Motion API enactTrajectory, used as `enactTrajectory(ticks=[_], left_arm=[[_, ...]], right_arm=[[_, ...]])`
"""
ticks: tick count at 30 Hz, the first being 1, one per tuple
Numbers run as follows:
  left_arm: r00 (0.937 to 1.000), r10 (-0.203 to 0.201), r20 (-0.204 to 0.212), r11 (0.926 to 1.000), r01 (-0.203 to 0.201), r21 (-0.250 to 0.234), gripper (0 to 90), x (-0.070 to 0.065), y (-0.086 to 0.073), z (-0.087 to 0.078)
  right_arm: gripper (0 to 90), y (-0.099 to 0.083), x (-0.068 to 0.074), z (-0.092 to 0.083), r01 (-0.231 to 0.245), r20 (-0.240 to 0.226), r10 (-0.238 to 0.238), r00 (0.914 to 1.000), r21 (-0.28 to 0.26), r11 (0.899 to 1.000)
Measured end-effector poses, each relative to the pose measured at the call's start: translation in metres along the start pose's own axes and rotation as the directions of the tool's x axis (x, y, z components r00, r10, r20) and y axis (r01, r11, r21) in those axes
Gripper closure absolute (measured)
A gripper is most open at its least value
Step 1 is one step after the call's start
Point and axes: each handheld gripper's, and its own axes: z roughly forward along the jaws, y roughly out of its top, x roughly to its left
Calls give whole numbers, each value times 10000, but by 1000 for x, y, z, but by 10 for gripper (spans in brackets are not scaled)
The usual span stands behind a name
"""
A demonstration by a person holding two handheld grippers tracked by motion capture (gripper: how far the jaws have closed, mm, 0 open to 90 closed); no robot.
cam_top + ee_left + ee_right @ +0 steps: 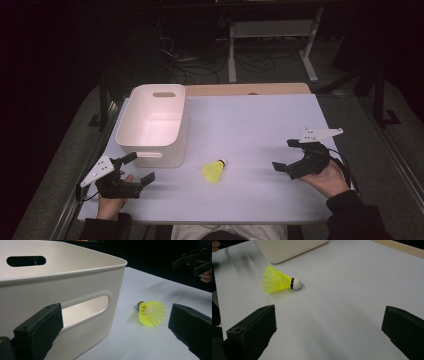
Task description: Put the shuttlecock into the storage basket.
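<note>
yellow shuttlecock (278,281), white cork tip facing right gripper view

The white table (260,125) carries a bin (155,125) and yellow shuttlecock (213,171).

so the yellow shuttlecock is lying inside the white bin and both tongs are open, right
Not quite. The yellow shuttlecock lies on the table beside the white bin, not inside it, as the high view shows. The left tongs and right tongs are both open.
</note>
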Motion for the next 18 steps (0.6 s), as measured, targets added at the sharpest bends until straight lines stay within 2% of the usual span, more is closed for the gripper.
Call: enactTrajectory(ticks=[18], left_arm=[[10000,26,3,10000,-26,19,0,0,0,0]], right_arm=[[0,10,8,11,375,-306,-366,9989,307,9988]])
